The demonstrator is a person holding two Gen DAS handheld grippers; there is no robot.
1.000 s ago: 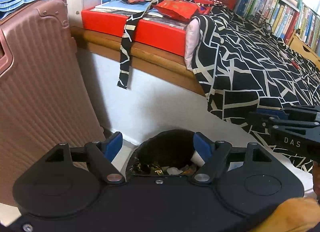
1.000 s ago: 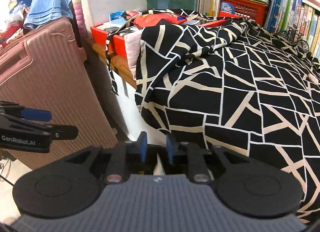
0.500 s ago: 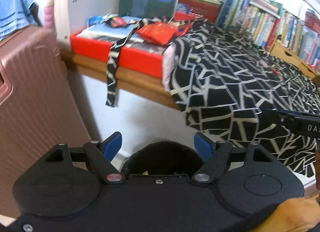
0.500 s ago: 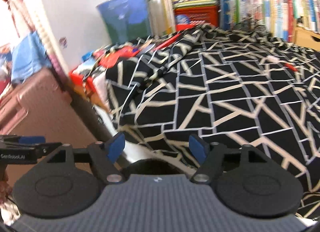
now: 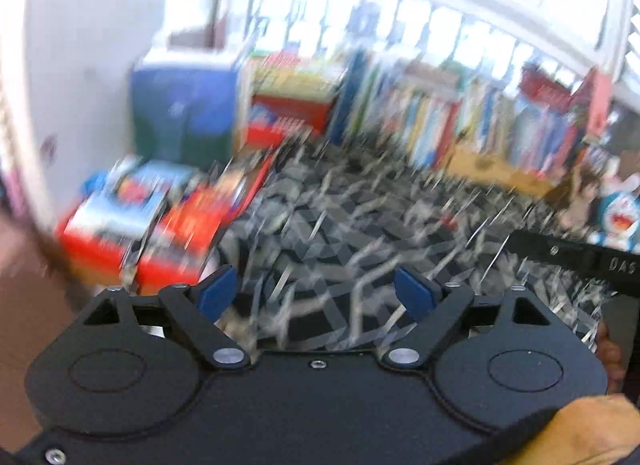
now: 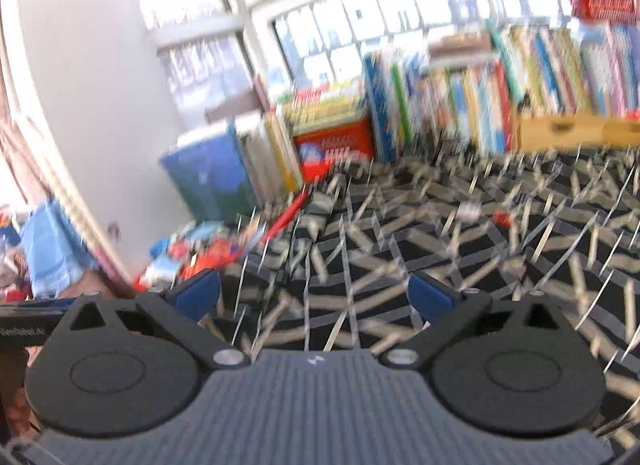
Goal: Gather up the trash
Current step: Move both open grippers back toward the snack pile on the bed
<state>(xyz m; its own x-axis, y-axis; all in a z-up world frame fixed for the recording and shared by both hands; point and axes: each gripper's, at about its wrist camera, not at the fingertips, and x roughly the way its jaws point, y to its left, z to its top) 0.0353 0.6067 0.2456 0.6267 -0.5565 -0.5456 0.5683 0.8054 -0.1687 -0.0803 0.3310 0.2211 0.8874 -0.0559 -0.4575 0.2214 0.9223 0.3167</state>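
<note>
Both views are blurred by motion. My left gripper [image 5: 316,293] is open with nothing between its blue pads, pointed over the black-and-white patterned bedspread [image 5: 360,225]. My right gripper [image 6: 316,297] is open and empty too, above the same bedspread [image 6: 440,249]. Two small scraps, a pale scrap [image 6: 470,210] and a red scrap [image 6: 505,218], lie on the cover far ahead of the right gripper. A red packet [image 5: 188,221] rests on the red box [image 5: 104,241] at the left. The trash bin is out of view. The right gripper's body [image 5: 576,261] shows at the left view's right edge.
Rows of books [image 6: 500,101] and a wooden drawer unit [image 6: 560,131] line the window side behind the bed. A blue-green board [image 5: 184,113] leans on the white wall. A blue towel [image 6: 48,249] hangs at the left. A person's hand [image 5: 592,433] holds the left gripper.
Both grippers have swung up and away from the bin by the suitcase, toward the bed and bookshelf. The right gripper went from nearly shut to wide open; the left stayed open.
</note>
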